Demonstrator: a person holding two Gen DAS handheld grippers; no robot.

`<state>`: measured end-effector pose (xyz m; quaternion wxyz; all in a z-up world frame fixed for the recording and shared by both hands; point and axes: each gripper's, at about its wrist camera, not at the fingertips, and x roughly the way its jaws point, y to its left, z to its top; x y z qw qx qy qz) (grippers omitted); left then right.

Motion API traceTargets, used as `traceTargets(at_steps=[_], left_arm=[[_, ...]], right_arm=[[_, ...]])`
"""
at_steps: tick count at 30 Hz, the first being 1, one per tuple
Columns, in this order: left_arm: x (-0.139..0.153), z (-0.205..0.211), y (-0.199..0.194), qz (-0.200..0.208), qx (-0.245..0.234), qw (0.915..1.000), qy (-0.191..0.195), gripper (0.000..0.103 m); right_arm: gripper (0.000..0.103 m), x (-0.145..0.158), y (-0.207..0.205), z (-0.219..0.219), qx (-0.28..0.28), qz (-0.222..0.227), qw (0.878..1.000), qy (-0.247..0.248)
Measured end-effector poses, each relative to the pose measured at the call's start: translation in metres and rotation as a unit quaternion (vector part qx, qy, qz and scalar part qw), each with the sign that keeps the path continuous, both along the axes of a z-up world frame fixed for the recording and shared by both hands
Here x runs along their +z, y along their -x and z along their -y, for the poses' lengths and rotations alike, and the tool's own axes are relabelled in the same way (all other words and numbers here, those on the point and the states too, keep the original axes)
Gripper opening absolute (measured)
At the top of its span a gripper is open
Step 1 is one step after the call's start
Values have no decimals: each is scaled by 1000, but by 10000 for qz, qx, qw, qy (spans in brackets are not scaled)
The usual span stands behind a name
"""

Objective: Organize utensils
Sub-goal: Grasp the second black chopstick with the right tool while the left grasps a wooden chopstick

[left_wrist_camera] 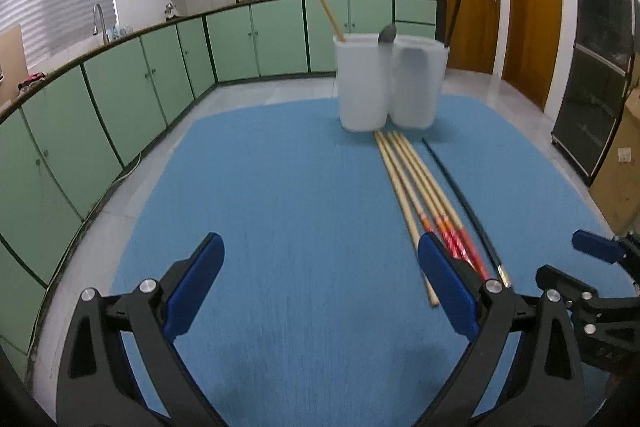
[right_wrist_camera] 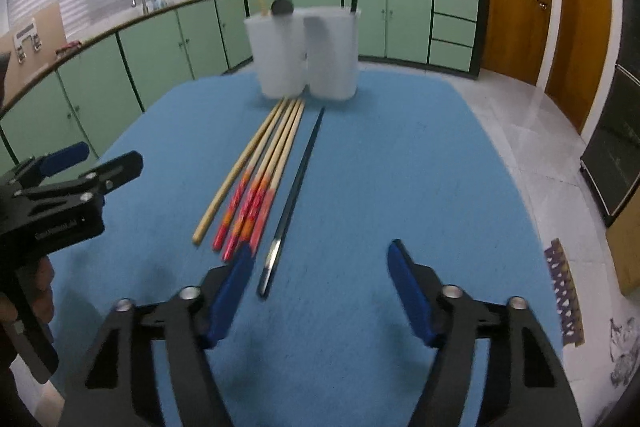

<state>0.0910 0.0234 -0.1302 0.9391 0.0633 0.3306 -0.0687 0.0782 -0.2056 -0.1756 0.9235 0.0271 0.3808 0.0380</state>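
Five on the mat: four pale wooden chopsticks with red-and-orange patterned ends (right_wrist_camera: 260, 179) lie side by side on the blue woven mat (right_wrist_camera: 400, 167), with one thin black chopstick (right_wrist_camera: 294, 191) just to their right.
Holder: a white plastic twin-cup utensil holder (right_wrist_camera: 304, 55) stands at the far end of the mat. A wooden stick, a grey spoon and a dark chopstick already stand in it.
Long axis: all five run near to far, their far tips just short of the holder's base and their near ends towards the grippers.
Black chopstick against right gripper: its near end lies just ahead of the right gripper (right_wrist_camera: 320, 287), between the lines of the two blue pads and closer to the left pad.
Nearer hand: the right, I'd say. From the left gripper (left_wrist_camera: 320, 287) the whole bundle lies off to the right, beside its right finger.
Right gripper: jaws apart, at about half their spread, with nothing between the pads and nothing touched.
Left gripper: spread wide over bare mat, empty.
Coming move, as I judge it: the right gripper drops onto the black chopstick's near end and pinches across the shaft, not along it.
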Motion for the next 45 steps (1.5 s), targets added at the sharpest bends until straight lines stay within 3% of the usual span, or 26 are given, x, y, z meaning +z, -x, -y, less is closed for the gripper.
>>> traceTargets(at_steps=[10, 20, 24, 33, 35, 37, 39, 45], left_arm=[[-21, 2, 9, -338, -34, 9994, 54, 95], [-28, -1, 7, -524, 2, 9984, 195, 95], [-29, 5, 6, -594, -99, 9979, 247, 95], [-35, 28, -1, -800, -385, 9957, 266, 94], [-38, 33, -5, -875, -397, 9950, 265, 91], [-42, 36, -9, -1005, -420, 9937, 254, 75], [-47, 37, -14, -1182, -451, 9913, 361, 73], [-46, 42, -11, -1169, -558, 9908, 398, 57]], right_arm=[[33, -18, 5, -17, 122, -245, 9996, -96], [26, -22, 3, -27, 110, -179, 9997, 93], [8, -22, 2, -29, 89, -149, 9997, 167], [7, -21, 0, -9, -45, -179, 9998, 58], [7, -21, 0, -7, -33, -182, 9998, 31], [7, -21, 0, -7, -24, -181, 9998, 9], [7, -21, 0, -6, -4, -182, 9998, -26], [7, -22, -2, -4, 28, -192, 9998, -70]])
